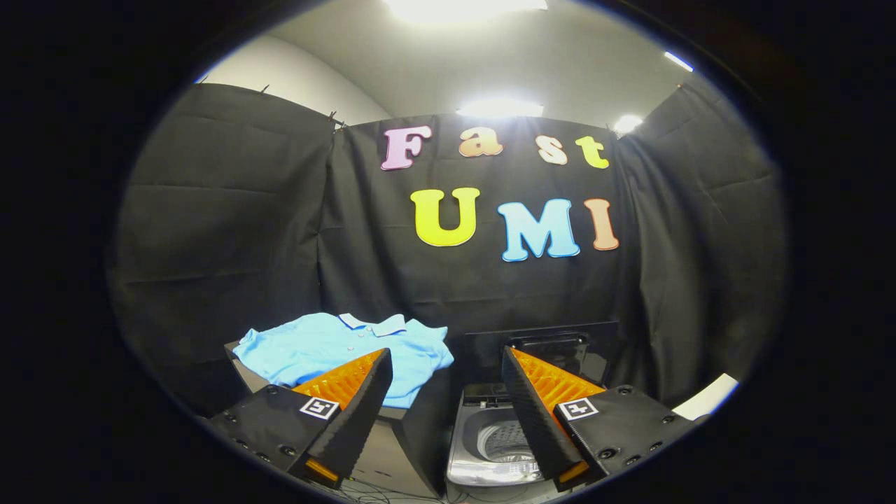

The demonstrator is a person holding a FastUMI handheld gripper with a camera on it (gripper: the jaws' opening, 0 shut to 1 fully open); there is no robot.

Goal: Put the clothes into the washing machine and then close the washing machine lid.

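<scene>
A light blue polo shirt (336, 346) lies spread flat on a dark stand (245, 367), just beyond my left finger. To its right, beyond and below my right finger, stands a top-loading washing machine (483, 437) with its dark lid (546, 343) raised upright at the back and the drum open. My gripper (445, 357) is open, held above and short of both, with nothing between its fingers. The left finger hides part of the shirt's front hem.
Black cloth walls close the booth behind and on both sides. A white surface (707, 395) shows at the far right, beside the right finger. Thin cables (371, 495) lie on the floor in front of the machine.
</scene>
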